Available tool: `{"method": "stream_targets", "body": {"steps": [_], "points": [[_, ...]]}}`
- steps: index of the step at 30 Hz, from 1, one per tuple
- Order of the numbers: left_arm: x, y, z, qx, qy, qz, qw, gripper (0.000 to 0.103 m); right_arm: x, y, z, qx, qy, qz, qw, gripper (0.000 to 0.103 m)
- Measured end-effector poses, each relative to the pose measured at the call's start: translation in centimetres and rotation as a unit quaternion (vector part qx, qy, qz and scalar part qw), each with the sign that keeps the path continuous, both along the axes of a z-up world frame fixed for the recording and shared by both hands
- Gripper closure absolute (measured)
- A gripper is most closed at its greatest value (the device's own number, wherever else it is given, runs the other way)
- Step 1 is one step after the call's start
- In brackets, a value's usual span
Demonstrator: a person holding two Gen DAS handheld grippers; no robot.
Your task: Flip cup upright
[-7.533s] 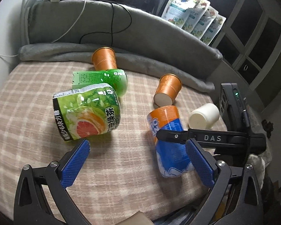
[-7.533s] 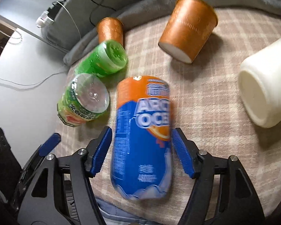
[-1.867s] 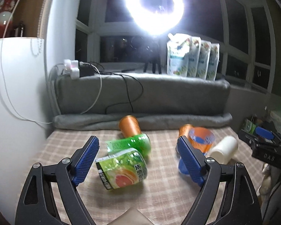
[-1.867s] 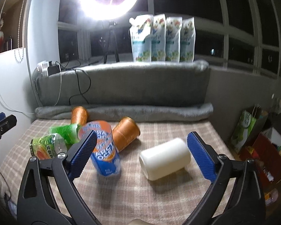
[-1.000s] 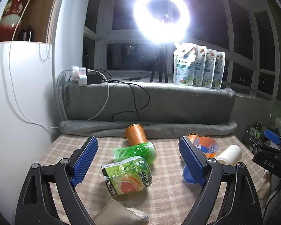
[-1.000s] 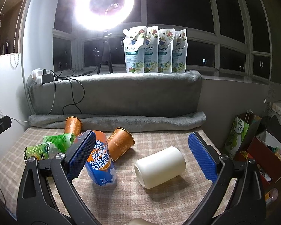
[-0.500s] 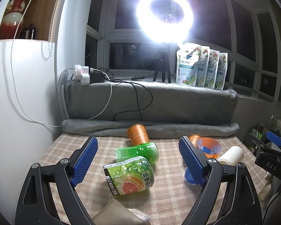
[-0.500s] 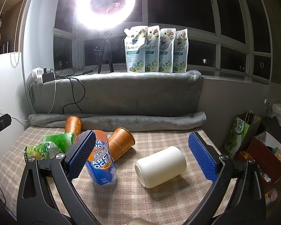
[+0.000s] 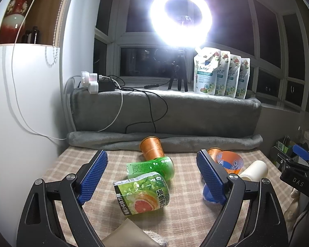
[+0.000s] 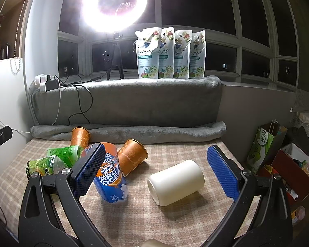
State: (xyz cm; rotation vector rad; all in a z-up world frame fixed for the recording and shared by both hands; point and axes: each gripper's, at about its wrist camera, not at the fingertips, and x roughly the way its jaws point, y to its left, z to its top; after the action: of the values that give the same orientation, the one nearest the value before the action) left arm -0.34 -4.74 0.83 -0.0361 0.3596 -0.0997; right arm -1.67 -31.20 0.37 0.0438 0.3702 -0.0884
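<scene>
- The cream-white smooth cylindrical cup (image 10: 176,182) lies on its side on the checked beige cloth (image 10: 175,150), mouth toward the camera, between the right gripper (image 10: 154,171)'s spread, empty jaws.
- Best approach, I judge: lower, clamp mid-wall, rotate mouth-up.
- The left gripper (image 9: 152,177), also wide and empty, frames a grapefruit-label green bottle (image 9: 143,193); its view shows only the cup's edge.

Checked tablecloth (image 10: 175,216) — toppled cups (image 10: 176,183), bottles (image 9: 143,191)

Bare checked cloth (image 10: 195,216) fronts the white cup (image 10: 176,182); blue bottle (image 10: 111,179) crowds its left.
</scene>
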Motion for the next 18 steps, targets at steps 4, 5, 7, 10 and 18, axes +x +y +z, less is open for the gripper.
{"method": "stream_targets", "body": {"steps": [4, 5, 7, 10, 18], "points": [[0.10, 0.04, 0.01, 0.000, 0.002, -0.001, 1.0000, 0.015, -0.02, -0.01, -0.02, 0.000, 0.000, 0.000, 1.000, 0.002], [0.09, 0.06, 0.02, -0.001, 0.002, -0.001, 1.0000, 0.015, 0.02, 0.01, -0.01, 0.000, 0.000, 0.000, 1.000, 0.002], [0.09, 0.04, 0.01, 0.000, 0.001, -0.001, 1.0000, 0.015, 0.01, -0.03, -0.02, 0.001, 0.001, 0.000, 1.000, 0.002], [0.12, 0.05, -0.01, -0.001, 0.002, 0.000, 1.0000, 0.015, 0.05, -0.02, -0.01, 0.000, 0.001, 0.000, 1.000, 0.002], [0.25, 0.17, -0.03, 0.000, 0.001, 0.001, 1.0000, 0.015, 0.01, 0.01, -0.27, 0.000, 0.002, 0.000, 1.000, 0.002]]}}
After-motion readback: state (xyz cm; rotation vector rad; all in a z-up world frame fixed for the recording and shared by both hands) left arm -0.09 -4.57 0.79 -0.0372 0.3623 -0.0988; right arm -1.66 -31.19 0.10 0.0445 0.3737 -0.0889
